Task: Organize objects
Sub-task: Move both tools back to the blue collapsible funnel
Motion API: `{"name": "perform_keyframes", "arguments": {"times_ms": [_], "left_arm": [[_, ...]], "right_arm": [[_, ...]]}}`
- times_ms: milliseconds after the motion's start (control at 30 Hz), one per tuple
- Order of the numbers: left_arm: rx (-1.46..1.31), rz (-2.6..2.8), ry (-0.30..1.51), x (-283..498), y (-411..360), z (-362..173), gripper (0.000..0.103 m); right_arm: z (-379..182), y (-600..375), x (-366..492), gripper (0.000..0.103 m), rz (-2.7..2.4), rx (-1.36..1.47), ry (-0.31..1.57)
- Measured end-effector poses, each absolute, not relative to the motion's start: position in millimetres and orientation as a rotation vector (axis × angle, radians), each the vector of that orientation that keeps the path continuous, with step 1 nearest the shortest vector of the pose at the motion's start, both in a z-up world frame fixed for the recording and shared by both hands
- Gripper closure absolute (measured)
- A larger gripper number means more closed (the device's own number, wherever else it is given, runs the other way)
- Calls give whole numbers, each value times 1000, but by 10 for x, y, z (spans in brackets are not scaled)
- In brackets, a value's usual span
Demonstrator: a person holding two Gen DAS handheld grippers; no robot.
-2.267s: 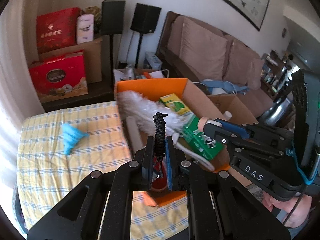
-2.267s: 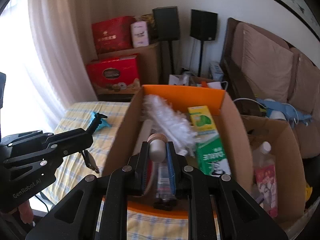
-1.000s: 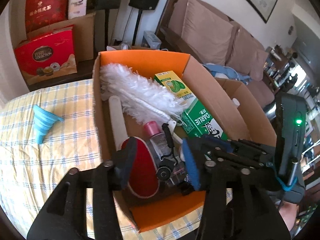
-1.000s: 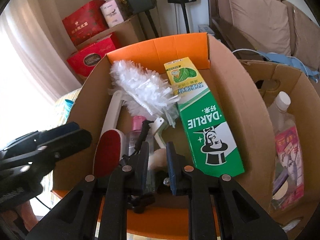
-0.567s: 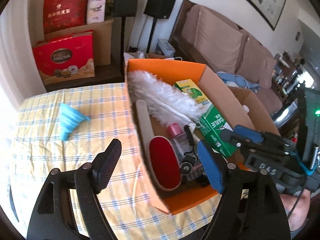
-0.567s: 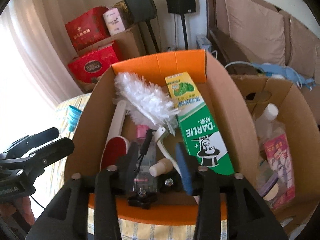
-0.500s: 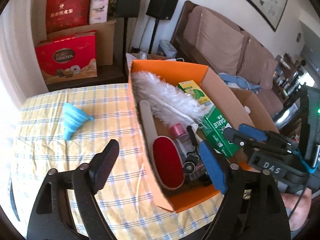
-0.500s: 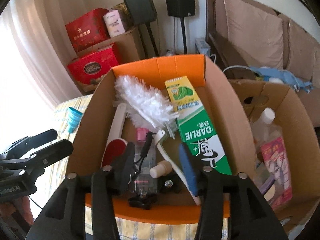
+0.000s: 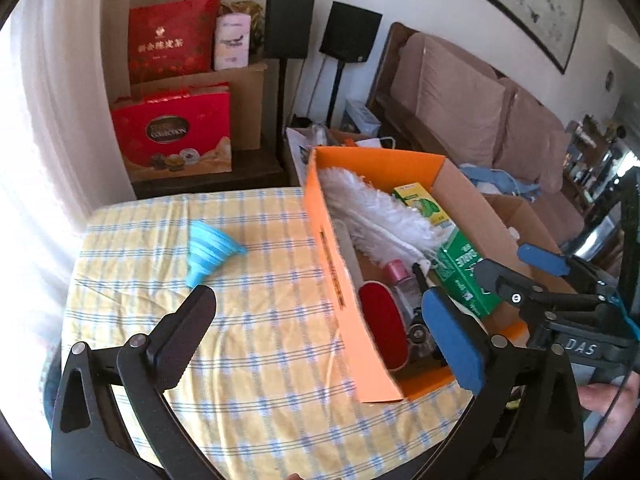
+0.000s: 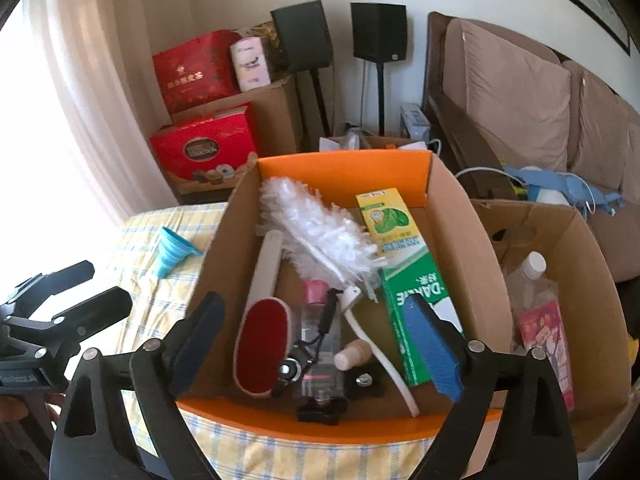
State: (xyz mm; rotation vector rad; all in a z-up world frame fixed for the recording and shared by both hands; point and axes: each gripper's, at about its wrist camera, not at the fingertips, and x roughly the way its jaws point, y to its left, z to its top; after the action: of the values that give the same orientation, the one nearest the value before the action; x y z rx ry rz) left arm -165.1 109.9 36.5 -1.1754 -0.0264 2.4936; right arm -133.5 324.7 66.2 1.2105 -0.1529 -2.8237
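Living rm w/ brown sofa (image 10: 516,92), two black speakers (image 10: 378,32) on stands, red gift boxes (image 9: 172,136) stacked by the curtain. The counter (image 9: 256,344) wears a yellow/blue checked cloth. On it, at its right end, sits an open cardboard box w/ orange flaps (image 10: 344,176); a second plain carton (image 10: 568,248) stands just beside it to the right, holding a clear bottle w/ white cap.

Inside the orange box: white feather duster (image 10: 320,232) lying diagonally toward the back, green toothpaste carton (image 10: 404,264) along the right wall, red lint brush (image 10: 262,344) w/ pale handle on the left, small clear bottle w/ pink cap (image 10: 316,308) in the middle, a cork-topped item (image 10: 352,356) and a black mount w/ cord (image 10: 316,364) near the front wall. All lie loose at the bottom, touching one another.

A blue collapsible funnel (image 9: 212,248) lies on its side on the cloth, well apart from the box on its left.

Left gripper (image 9: 320,336) hangs over the cloth and the box's left wall, fingers spread wide after just opening, nothing between the pads. Right gripper (image 10: 316,344) hovers above the front of the box, pointing down into it; fingers also released, having just been opening, w/ the brush, bottle and cork piece seen below the gap but not gripped. Part of a hand shows at lower right of the left view.
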Motion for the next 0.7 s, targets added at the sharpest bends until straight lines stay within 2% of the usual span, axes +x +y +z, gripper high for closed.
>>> {"name": "perform_keyframes", "arguments": {"times_ms": [200,700], "left_arm": [[-1167,2532,-44,-1637,864,423,0],[-1169,2586,-74,-1711,273,450,0]], "right_arm": [[729,3066,-1324,0,-2835,1176,-115],[801,2605,-1452,0,-2813,1170,-46]]}}
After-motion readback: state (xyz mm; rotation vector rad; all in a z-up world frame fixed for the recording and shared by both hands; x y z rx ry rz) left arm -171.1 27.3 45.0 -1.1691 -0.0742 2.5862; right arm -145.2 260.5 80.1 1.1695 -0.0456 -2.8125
